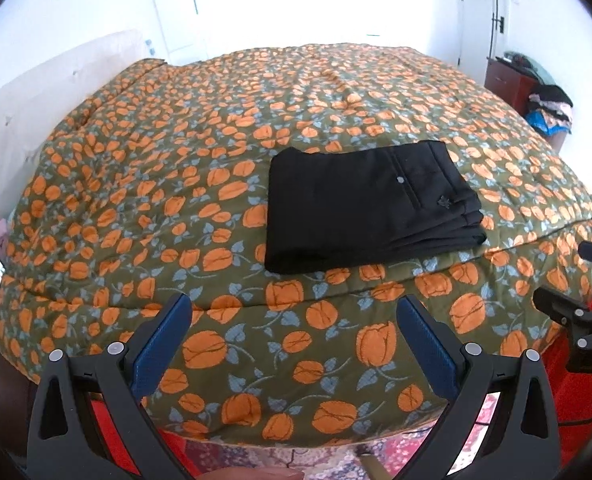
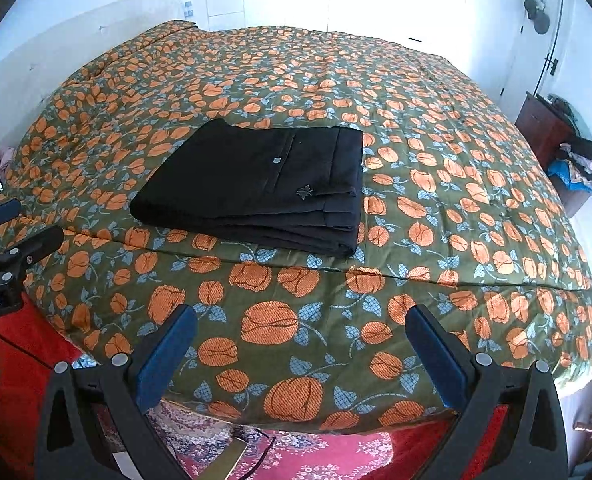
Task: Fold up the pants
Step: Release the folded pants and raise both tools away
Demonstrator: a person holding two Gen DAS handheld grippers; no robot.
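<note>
1. A pair of black trousers (image 1: 369, 206), already folded into a flat rectangular stack with a rear pocket and pale button facing up, lies on a bed covered by an olive quilt printed with orange tulips (image 1: 144, 184), close to the bed's near edge.

2. In the left wrist view the stack sits above and right of centre, ahead of the left hand-held gripper (image 1: 294, 344); in the right wrist view the trousers (image 2: 256, 186) sit above and left of centre, ahead of the right hand-held gripper (image 2: 301, 350). The stack therefore lies between the two tools, well apart from both.

3. Its long axis runs roughly across each frame, layered edges towards the cameras, waistband end at frame right.

4. Neither hand looks clearly nearer; the gap appears similar in both views.

5. Both hand-held grippers point down at the quilt's hanging edge with blue-padded jaws spread wide and nothing between them.

6. Judging by the neat stack, the folding looks finished or nearly so; any further move would mean reaching forward over the bed's edge.
</note>
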